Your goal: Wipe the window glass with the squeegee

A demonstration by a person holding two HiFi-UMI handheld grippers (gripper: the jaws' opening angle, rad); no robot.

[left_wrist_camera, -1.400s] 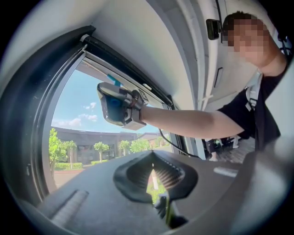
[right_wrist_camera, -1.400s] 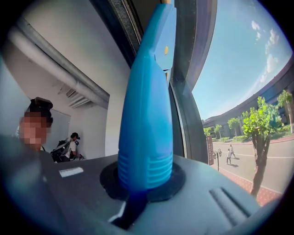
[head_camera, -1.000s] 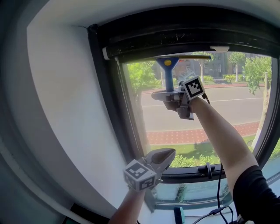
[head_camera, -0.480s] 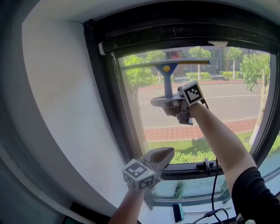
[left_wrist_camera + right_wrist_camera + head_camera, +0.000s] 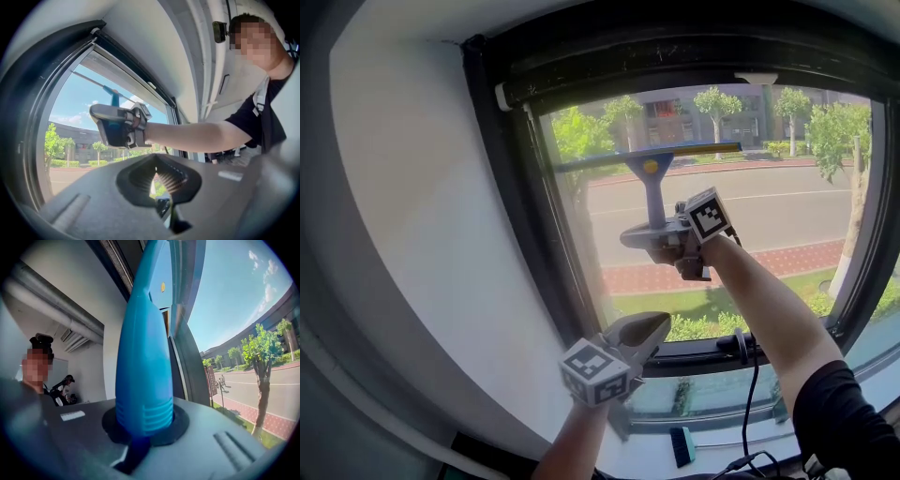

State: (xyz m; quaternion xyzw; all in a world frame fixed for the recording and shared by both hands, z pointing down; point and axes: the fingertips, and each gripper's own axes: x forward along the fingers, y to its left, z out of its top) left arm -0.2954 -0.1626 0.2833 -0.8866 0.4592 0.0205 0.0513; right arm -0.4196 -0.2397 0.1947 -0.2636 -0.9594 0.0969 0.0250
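A squeegee [image 5: 652,187] with a blue handle and a long thin blade lies flat against the window glass [image 5: 787,216], its blade level in the upper half of the pane. My right gripper [image 5: 664,238] is shut on the squeegee's handle from below, and that handle [image 5: 143,357] fills the middle of the right gripper view. My left gripper [image 5: 636,336] hangs low near the bottom left corner of the window, shut with nothing in it and off the glass. The left gripper view looks up past its own jaws [image 5: 157,182] at the right gripper [image 5: 117,126] and the squeegee [image 5: 114,96].
A dark window frame [image 5: 502,216] borders the pane, with a white wall [image 5: 412,234] to its left. A lock handle [image 5: 741,347] sits on the lower frame. A small blue tool [image 5: 680,446] and a black cable [image 5: 748,412] lie by the sill.
My right gripper has drawn the squeegee down the glass, so the blade now sits well below the top frame. The left gripper has hardly moved.
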